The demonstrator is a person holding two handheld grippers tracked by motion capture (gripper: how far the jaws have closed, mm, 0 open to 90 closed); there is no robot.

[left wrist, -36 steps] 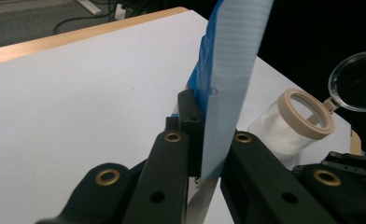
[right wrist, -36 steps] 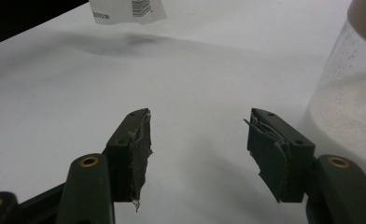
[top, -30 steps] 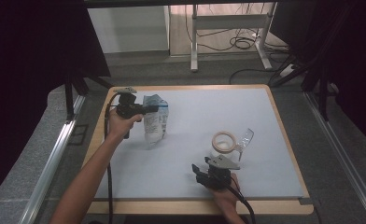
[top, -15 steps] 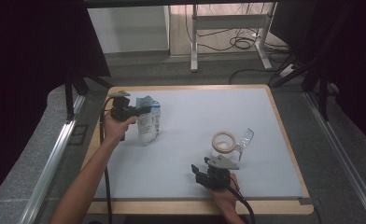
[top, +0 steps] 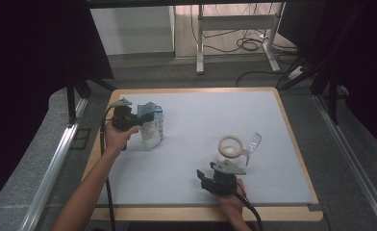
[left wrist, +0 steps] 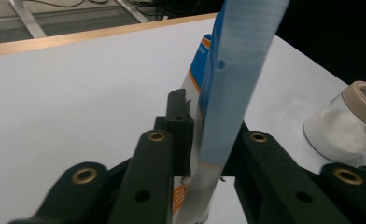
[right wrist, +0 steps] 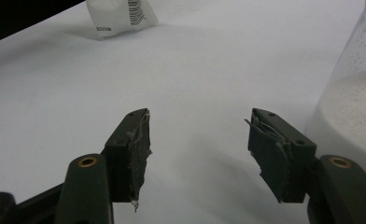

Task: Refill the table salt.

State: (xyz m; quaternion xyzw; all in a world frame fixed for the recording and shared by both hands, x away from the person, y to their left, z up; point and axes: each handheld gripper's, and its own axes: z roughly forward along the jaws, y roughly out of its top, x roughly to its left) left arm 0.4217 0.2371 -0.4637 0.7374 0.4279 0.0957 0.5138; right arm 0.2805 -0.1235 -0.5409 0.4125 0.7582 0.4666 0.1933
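Observation:
A white and blue pouch [top: 152, 128] stands on the pale mat [top: 201, 115] at the left. My left gripper [top: 144, 116] is shut on its blue top seal [left wrist: 237, 70], which runs up between the jaws in the left gripper view. A clear jar [top: 230, 149] with a tan rim holds white powder, right of centre. My right gripper [top: 204, 178] rests just in front of the jar, open with nothing between its pads [right wrist: 137, 140]. The jar's wall [right wrist: 354, 112] stands at the right of that view, the pouch's base [right wrist: 120, 16] far off at the top.
A clear plastic scoop-like piece [top: 252, 143] leans by the jar's right side. A wooden rim [top: 292, 125] borders the mat. Cables and a white stand [top: 234, 29] lie on the floor behind the table. The jar [left wrist: 354, 119] also appears right of the left gripper's jaws.
My left gripper has shifted the pouch a little to the left and nearer the person. The right gripper and the jar have stayed put.

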